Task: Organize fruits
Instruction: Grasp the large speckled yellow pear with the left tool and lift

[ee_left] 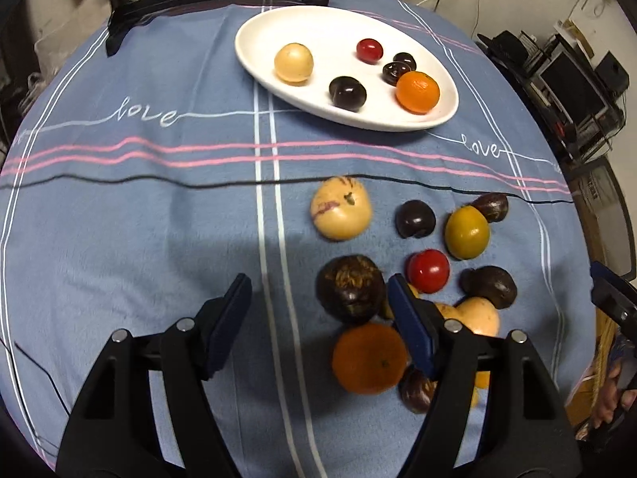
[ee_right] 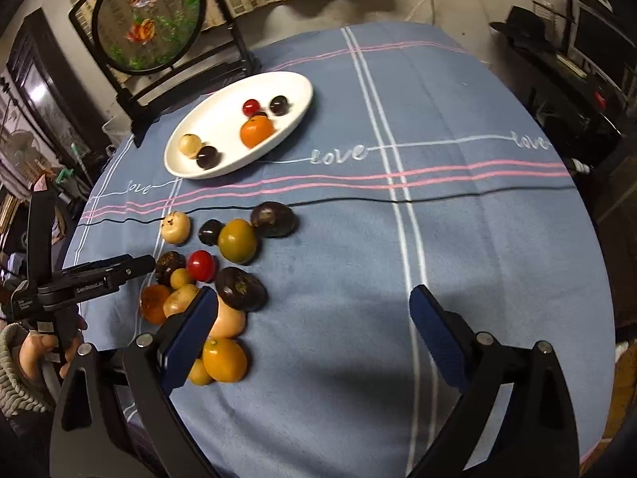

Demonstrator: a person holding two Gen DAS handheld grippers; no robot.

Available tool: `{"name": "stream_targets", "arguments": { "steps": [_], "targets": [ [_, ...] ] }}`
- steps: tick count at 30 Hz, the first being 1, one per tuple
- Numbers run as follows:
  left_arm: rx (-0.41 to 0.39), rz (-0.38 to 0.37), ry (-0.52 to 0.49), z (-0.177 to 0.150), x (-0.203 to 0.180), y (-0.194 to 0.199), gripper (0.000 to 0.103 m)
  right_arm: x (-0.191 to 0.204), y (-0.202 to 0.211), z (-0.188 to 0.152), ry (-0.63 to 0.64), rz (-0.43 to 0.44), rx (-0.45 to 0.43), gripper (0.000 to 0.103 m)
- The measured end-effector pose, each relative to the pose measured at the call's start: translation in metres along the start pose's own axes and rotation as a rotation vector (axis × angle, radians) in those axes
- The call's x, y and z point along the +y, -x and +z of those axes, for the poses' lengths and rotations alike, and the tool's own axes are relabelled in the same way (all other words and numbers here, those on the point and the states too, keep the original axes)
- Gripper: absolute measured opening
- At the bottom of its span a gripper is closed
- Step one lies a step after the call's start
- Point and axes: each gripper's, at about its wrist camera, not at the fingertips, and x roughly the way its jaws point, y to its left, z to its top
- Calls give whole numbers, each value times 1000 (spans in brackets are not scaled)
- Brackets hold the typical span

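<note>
A white oval plate (ee_left: 338, 24) at the far side holds several fruits, among them an orange (ee_left: 418, 91) and a pale yellow ball (ee_left: 294, 63). Several loose fruits lie in a cluster on the blue cloth: a pale streaked one (ee_left: 341, 208), a red one (ee_left: 428, 271), a dark brown one (ee_left: 350, 288) and an orange one (ee_left: 368, 358). My left gripper (ee_left: 318, 283) is open above the cluster's left edge, its right finger over the dark brown and orange fruits, gripping nothing. My right gripper (ee_right: 312, 292) is wide open over bare cloth, right of the cluster (ee_right: 235, 239).
A blue striped tablecloth (ee_right: 458, 239) covers the round table. A black-framed round screen (ee_right: 147, 16) stands behind the plate (ee_right: 215, 127). Shelves with electronics (ee_left: 569, 75) sit off the table's right. A hand in a knit sleeve (ee_right: 36, 350) holds the left gripper's handle.
</note>
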Motion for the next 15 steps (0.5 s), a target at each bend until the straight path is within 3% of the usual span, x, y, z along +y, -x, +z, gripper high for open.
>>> {"name": "stream_targets", "arguments": {
  "steps": [15],
  "targets": [
    [10, 24, -8, 35, -2, -41, 72, -36, 7, -20, -89, -93, 46, 97]
  ]
}}
